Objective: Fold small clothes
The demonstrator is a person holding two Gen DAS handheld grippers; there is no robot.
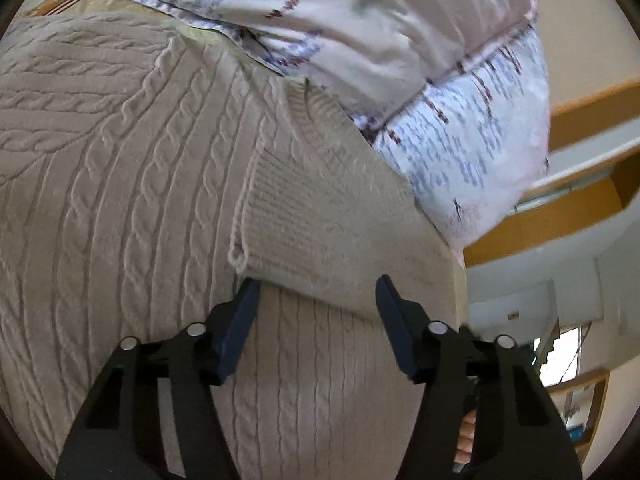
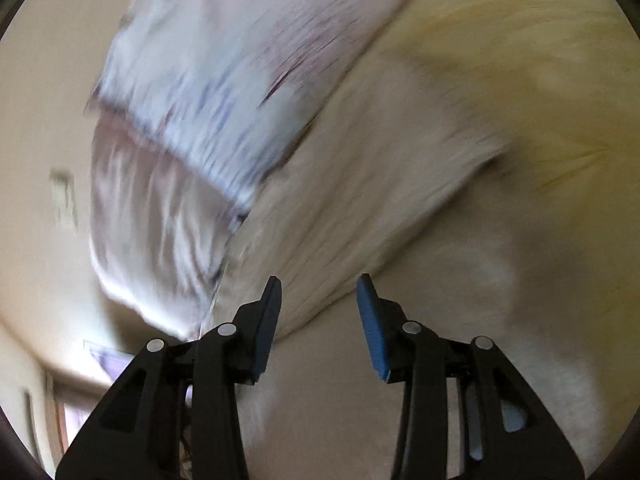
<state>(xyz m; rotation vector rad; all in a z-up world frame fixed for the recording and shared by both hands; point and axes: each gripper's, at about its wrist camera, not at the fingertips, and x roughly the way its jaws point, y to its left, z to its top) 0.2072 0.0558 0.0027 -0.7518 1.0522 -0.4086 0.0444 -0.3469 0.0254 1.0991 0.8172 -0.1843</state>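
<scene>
Floral-print pillow (image 1: pixel 400 32) against pale wall (image 1: pixel 580 40). Orange wooden shelves (image 1: pixel 568 216) at right. Bright window (image 1: pixel 560 356) lower right. Right wrist view blurred: beige wall (image 2: pixel 44 160), patterned bedding (image 2: pixel 192 120).

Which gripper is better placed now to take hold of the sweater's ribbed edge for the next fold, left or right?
Left, probably. The left gripper is open, with the sweater ribbed edge just ahead of its fingertips. The right gripper is open too, but its view is motion-blurred and shows no clear edge.
</scene>
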